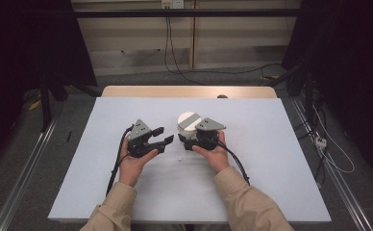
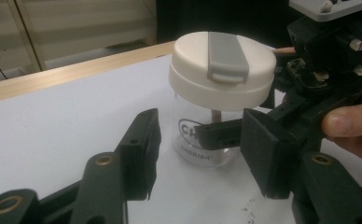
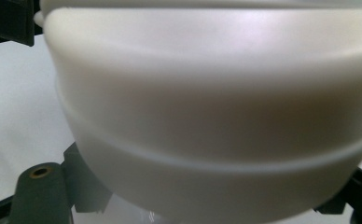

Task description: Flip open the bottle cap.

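The right gripper (image 1: 188, 142) clamps the clear body of the lidded jar (image 2: 216, 88) low down, under its broad cream lid (image 3: 207, 93) with the grey flip tab (image 2: 226, 55). The left gripper (image 1: 161, 140) stands half open beside it, jaws apart with nothing between them. The jar seems to rest on the white table (image 1: 252, 159), though its base is partly hidden. If the left jaws catch the lid off-centre, the jar could tip or twist inside the right gripper's low hold.
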The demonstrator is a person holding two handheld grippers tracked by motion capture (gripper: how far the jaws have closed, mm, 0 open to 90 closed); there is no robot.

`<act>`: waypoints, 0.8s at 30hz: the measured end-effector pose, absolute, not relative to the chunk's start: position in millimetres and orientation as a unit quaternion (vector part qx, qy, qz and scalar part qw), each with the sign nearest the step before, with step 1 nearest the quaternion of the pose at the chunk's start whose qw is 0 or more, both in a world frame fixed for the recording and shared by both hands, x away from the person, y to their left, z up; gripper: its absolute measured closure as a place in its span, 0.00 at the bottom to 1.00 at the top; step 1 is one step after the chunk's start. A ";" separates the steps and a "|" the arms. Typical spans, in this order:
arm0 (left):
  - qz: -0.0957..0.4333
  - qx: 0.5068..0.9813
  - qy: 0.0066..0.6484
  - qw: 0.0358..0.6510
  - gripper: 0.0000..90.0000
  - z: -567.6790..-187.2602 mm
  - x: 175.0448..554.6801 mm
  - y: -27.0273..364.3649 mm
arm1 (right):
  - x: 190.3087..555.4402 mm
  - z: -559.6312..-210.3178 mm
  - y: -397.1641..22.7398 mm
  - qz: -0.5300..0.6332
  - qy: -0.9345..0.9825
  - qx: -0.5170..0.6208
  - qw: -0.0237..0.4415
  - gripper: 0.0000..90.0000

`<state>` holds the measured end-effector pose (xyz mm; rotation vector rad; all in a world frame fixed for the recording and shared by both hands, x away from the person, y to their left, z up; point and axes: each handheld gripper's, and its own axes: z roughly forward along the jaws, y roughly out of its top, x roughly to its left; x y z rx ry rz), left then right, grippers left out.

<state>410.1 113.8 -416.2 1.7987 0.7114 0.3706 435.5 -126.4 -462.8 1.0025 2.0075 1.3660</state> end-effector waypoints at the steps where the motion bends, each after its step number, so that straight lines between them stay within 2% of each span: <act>1: 0.155 0.762 0.301 0.552 0.54 -415.7 410.3 113.6 | 435.4 -462.8 -126.4 0.503 0.739 0.369 0.255 0.21; 3: 0.155 0.762 0.302 0.551 0.55 -414.7 411.3 113.7 | 435.5 -462.8 -126.4 0.503 0.739 0.369 0.255 0.21; 7: 0.149 0.759 0.309 0.554 0.63 -413.6 413.6 114.1 | 435.4 -462.8 -126.3 0.503 0.739 0.368 0.255 0.21; 9: 0.139 0.759 0.308 0.557 0.72 -413.6 414.9 114.6 | 435.6 -462.9 -126.3 0.503 0.739 0.368 0.255 0.21; 12: 0.132 0.761 0.309 0.555 0.79 -413.6 416.4 114.1 | 435.5 -462.8 -126.3 0.503 0.739 0.368 0.255 0.21; 13: 0.125 0.761 0.311 0.556 0.84 -413.6 416.9 113.9 | 435.5 -462.9 -126.3 0.503 0.739 0.368 0.255 0.21; 24: 0.111 0.771 0.307 0.547 1.00 -411.9 421.1 103.1 | 435.5 -462.9 -126.3 0.503 0.739 0.368 0.255 0.21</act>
